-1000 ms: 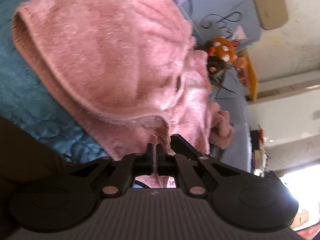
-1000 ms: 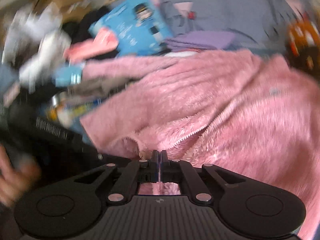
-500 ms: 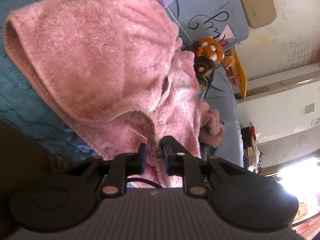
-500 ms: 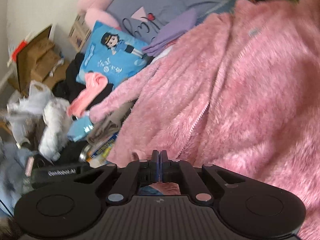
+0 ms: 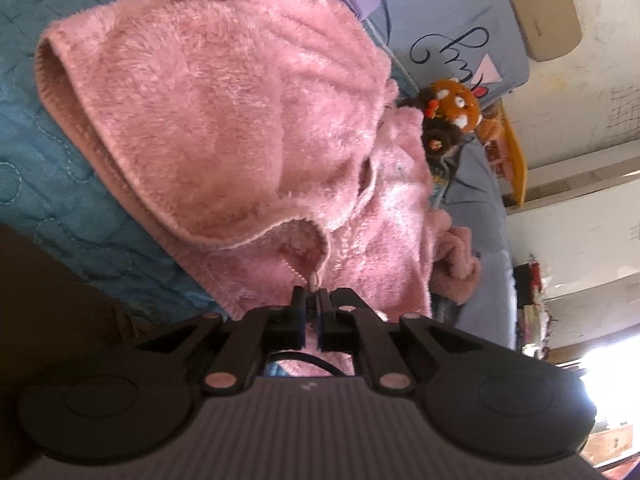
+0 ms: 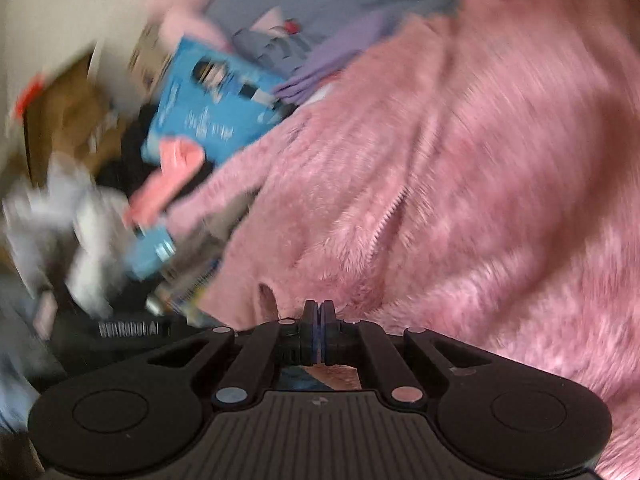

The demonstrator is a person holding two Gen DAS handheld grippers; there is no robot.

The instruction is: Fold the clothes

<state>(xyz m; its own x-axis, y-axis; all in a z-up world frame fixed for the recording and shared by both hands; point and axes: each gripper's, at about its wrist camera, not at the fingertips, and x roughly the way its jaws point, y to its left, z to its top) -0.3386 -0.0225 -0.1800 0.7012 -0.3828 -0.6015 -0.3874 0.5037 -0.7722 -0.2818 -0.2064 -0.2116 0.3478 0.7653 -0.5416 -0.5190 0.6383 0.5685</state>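
Note:
A fluffy pink zip-up hooded jacket (image 5: 248, 120) lies on a teal quilted bedspread (image 5: 36, 168). In the left wrist view its hood faces me. My left gripper (image 5: 313, 300) is nearly shut, pinching the jacket's edge by the zip pull (image 5: 314, 279). In the right wrist view the jacket (image 6: 460, 184) fills the right side, its zip (image 6: 390, 216) running up the middle. My right gripper (image 6: 319, 312) is shut on the jacket's lower hem. The right view is motion-blurred.
An orange plush toy (image 5: 456, 108) and a grey-blue pillow (image 5: 460, 20) lie beyond the jacket. In the right wrist view a blue cartoon pillow (image 6: 212, 108), a coral cloth (image 6: 168, 176), a lilac folded cloth (image 6: 328, 64) and mixed clutter (image 6: 80, 232) sit to the left.
My left gripper opened half a second ago and has closed again on the jacket's edge by the zip. My right gripper stays shut on the hem and is moving, so its view blurs.

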